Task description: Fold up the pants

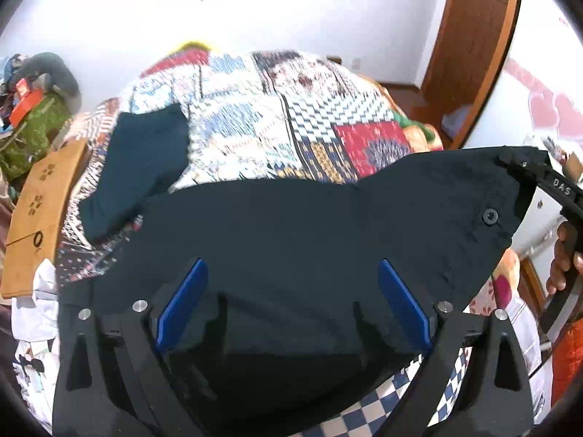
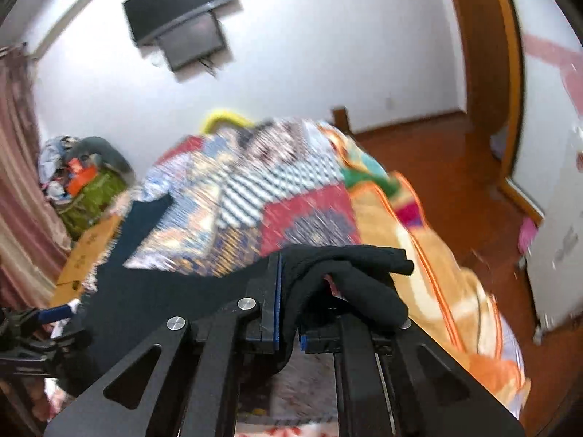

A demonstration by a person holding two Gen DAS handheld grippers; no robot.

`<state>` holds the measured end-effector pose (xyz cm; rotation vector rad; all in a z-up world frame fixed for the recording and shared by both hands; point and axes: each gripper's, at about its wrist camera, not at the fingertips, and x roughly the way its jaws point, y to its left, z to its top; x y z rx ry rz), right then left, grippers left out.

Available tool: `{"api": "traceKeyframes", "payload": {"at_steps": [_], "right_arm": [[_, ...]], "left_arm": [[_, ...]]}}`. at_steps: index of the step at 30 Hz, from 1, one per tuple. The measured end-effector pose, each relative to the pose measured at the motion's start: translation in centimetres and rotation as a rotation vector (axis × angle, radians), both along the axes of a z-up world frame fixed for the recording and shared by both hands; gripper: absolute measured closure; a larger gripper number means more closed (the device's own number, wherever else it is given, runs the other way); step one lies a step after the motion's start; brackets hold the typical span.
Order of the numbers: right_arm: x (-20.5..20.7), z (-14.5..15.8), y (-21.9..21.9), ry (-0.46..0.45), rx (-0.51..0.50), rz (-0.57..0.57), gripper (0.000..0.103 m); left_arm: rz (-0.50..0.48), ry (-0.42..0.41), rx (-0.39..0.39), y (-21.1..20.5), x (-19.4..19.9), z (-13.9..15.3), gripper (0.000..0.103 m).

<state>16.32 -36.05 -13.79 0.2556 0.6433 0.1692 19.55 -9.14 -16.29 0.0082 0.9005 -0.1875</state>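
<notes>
**Inspector:** What is the right gripper (image 2: 288, 291) doing?

**Assistant:** It is clenching a bunched fold of the dark navy cloth pants (image 1: 291, 225). In the right wrist view the cloth is draping over and between the black fingers, whose blue pads are pressed tight on it. That view is blurred.

**Inspector:** And the left gripper (image 1: 291, 302)?

**Assistant:** Its jaws are standing wide apart, with both blue pads (image 1: 182, 302) showing. The pants are lying between and beneath them, with no pad pressing on the cloth, so it is released.

**Inspector:** Where are the pants lying?

**Assistant:** They are spreading across the near part of the multicoloured patchwork quilt (image 1: 255, 116) on the bed. One leg is reaching to the far left, toward the light wooden board (image 1: 40, 211) at the bed's left edge. The right end, bearing a small dark button (image 1: 490, 215), is hanging raised off the quilt at the right gripper, whose black frame is showing at the right edge of the left wrist view, with a hand (image 1: 563, 258) gripping it.

**Inspector:** Surroundings?

**Assistant:** A dark flat screen (image 2: 178, 18) is hanging on the far white wall, a heap of clothes (image 2: 83, 178) is sitting at the far left, and an orange blanket (image 2: 437, 273) is trailing off the bed's right side onto the brown wooden floor (image 2: 455, 167).
</notes>
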Motion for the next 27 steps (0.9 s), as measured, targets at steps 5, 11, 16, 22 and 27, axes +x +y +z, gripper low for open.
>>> {"api": "traceKeyframes", "payload": {"at_steps": [5, 11, 16, 22, 27], "right_arm": [[-0.1, 3.9, 4.3, -0.093, -0.023, 0.106, 0.097], [0.1, 5.1, 10.9, -0.142, -0.062, 0.264, 0.097], [0.1, 2.6, 16.3, -0.079, -0.073, 0.417, 0.097], [-1.3, -3.7, 21.0, 0.089, -0.109, 0.594, 0.095], [-2.5, -6.5, 23.4, 0.157, -0.211, 0.696, 0.083]], "left_arm": [[0.037, -0.072, -0.033, 2.4, -1.1, 2.5, 0.007], [0.101, -0.126, -0.067, 6.0, -2.4, 4.3, 0.007], [0.177, -0.143, -0.098, 9.6, -3.6, 4.7, 0.007], [0.247, -0.099, -0.107, 12.5, -3.7, 3.1, 0.007], [0.274, -0.074, -0.107, 13.5, -3.8, 2.1, 0.007]]}}
